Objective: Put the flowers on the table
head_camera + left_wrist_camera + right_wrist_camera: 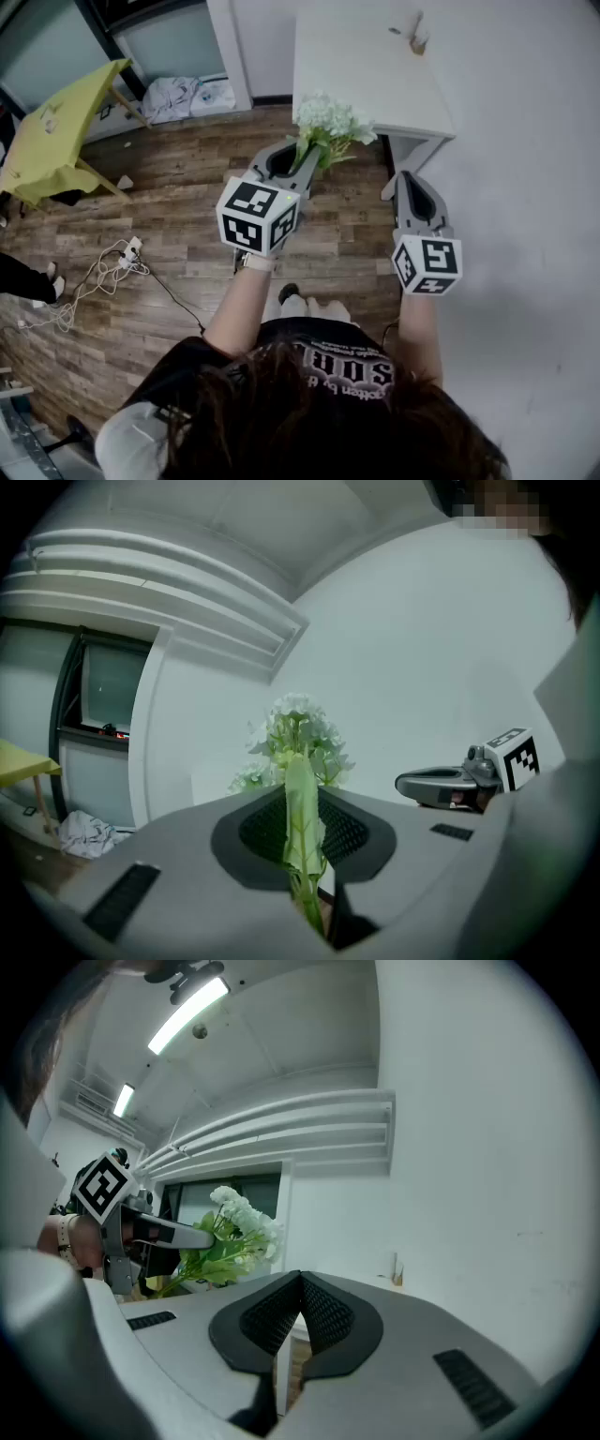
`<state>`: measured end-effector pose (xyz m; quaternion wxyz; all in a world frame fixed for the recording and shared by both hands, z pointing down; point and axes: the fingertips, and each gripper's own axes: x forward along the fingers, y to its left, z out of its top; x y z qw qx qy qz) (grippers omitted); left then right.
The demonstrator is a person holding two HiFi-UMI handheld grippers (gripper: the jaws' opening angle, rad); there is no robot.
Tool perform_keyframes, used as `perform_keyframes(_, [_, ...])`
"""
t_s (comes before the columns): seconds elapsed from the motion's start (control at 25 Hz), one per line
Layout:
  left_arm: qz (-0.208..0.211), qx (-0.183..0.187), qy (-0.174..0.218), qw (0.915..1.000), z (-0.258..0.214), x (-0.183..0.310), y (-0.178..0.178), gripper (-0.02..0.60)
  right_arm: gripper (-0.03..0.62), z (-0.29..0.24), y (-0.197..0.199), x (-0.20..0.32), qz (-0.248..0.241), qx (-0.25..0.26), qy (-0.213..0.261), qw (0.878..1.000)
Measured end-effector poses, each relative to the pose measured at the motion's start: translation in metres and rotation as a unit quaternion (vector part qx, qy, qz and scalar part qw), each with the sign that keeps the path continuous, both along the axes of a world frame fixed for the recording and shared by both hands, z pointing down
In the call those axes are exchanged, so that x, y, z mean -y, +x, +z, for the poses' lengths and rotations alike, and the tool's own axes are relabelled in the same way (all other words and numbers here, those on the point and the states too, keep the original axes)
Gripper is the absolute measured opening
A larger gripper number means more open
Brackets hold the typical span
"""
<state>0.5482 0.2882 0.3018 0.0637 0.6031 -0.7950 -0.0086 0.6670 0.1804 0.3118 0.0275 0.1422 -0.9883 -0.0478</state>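
Wooden plank floor (169, 234): spreads beneath both grippers and off to the left. White table (366, 66): stands directly ahead of both grippers, its near edge just beyond their tips. Yellow table (56, 131): tilted in the head view, well apart from the left gripper, on its far left. Left gripper (309, 155) (300, 794): held level, jaws closed nearly all the way and clamped on the green stem. Right gripper (414, 180) (300, 1283): held level beside the left one, jaws closed tip to tip with nothing between them. Flowers (328, 122) (298, 733) (239, 1222): a white-blossomed bunch with green leaves, stem pinched in the left gripper, blossoms standing past its tips at the white table's near edge and held in the air. White cloth bundle (183, 94): on the floor, ahead and left of the left gripper. White cables (94, 281): loose on the floor, left of the left gripper. Small brownish object (417, 36): on the white table's far end, beyond the right gripper, too small to identify.
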Motion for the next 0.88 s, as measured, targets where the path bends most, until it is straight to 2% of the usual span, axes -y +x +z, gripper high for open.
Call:
perform_keyframes(0.56, [0.016,0.003,-0.012,0.9998,0.013,0.011,-0.023,0.048,0.031,0.011,-0.033,0.002,-0.019,-0.005,-0.001,1.000])
perform_keyframes(0.72, [0.021,0.004,-0.015,0.9996,0.024,0.018,-0.025,0.048,0.031,0.025,-0.038,0.010,-0.032,0.003,-0.025,0.999])
perform_keyframes(0.88, [0.029,0.002,-0.013,0.9995,0.018,0.011,-0.052,0.048,0.031,0.016,-0.069,0.003,-0.031,0.000,-0.022,0.999])
